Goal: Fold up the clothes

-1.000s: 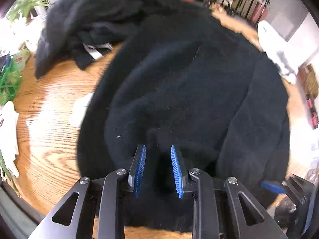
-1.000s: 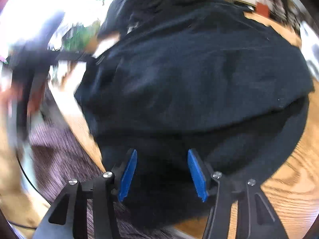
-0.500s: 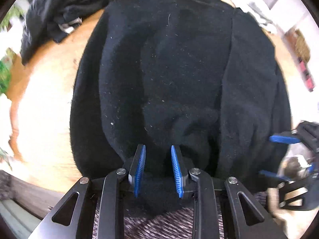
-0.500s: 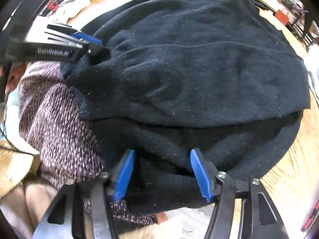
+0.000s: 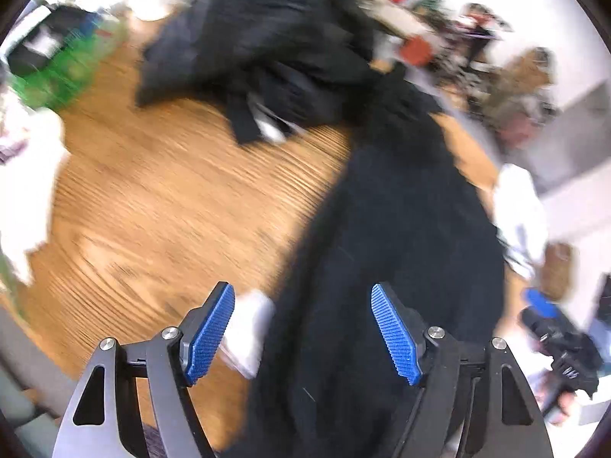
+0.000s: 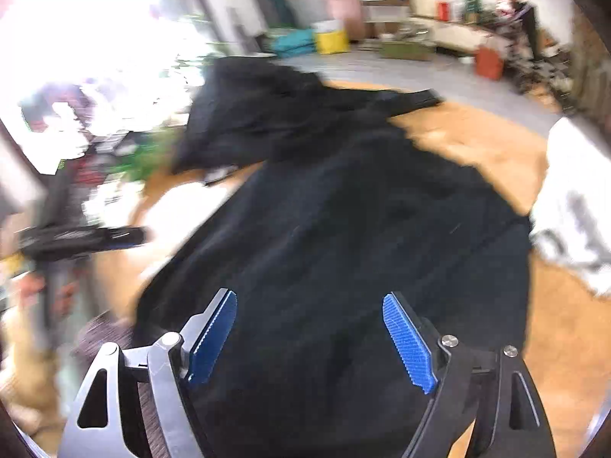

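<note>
A black fleece garment (image 5: pixel 401 229) lies spread on the wooden table (image 5: pixel 160 198); it also fills the right wrist view (image 6: pixel 343 236). My left gripper (image 5: pixel 303 334) is open and empty, raised over the garment's left edge. My right gripper (image 6: pixel 311 337) is open and empty above the garment's near part. The right gripper shows blurred at the right edge of the left wrist view (image 5: pixel 550 324). The left gripper shows blurred at the left of the right wrist view (image 6: pixel 84 238). Both views are motion-blurred.
A heap of other dark clothes (image 5: pixel 267 38) lies at the far side of the table, also in the right wrist view (image 6: pixel 267 114). White cloth (image 5: pixel 519 206) lies at the right, a white scrap (image 5: pixel 248 328) by the garment's left edge. Room clutter stands behind.
My left gripper has let go of the black garment and opened wide. My right gripper has opened wider. Both have lifted and tilted up, away from the near edge.
</note>
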The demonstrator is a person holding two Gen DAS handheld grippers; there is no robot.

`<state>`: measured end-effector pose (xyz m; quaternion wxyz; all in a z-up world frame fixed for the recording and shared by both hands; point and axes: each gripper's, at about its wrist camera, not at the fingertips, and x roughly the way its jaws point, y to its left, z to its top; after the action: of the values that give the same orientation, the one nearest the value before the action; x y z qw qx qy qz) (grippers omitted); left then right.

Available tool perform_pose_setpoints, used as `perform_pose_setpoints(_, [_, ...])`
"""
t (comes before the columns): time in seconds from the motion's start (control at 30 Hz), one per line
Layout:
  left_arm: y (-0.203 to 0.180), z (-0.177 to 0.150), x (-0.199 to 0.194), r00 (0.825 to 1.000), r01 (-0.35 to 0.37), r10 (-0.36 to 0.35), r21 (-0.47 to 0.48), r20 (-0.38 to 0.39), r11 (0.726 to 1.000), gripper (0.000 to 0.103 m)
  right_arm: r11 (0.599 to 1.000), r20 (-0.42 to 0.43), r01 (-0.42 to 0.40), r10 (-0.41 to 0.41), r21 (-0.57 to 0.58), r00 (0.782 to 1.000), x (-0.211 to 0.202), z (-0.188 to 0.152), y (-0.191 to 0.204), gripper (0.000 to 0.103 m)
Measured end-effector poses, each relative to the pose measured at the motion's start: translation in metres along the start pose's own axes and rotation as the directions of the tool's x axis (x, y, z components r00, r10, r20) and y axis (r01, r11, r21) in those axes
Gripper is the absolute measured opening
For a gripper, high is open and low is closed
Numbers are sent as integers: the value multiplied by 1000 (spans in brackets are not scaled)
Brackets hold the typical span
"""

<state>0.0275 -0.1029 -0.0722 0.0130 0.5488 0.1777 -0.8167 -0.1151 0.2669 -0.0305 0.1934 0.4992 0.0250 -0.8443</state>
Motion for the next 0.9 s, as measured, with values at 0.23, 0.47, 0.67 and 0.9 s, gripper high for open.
perform_pose_setpoints(0.23, [-103, 72, 64, 966, -160, 169, -62, 197, 985, 75, 995, 11, 98, -98, 35, 995, 83, 102, -3, 81])
perform_pose_setpoints(0.47, [-127, 109, 115, 939, -205, 233, -132, 254, 970, 75, 990, 52, 78, -85, 118, 995, 152, 226, 22, 83])
perform_pose_setpoints(0.67, [-106, 129, 66, 934, -150, 214, -229, 287, 962, 75, 989, -46, 33, -27, 141, 999, 227, 253, 38, 32])
perform_pose_setpoints(0.9, [-107, 141, 57, 944, 34, 44, -226, 328, 973, 75, 976, 67, -197, 191, 92, 979, 220, 207, 21, 7])
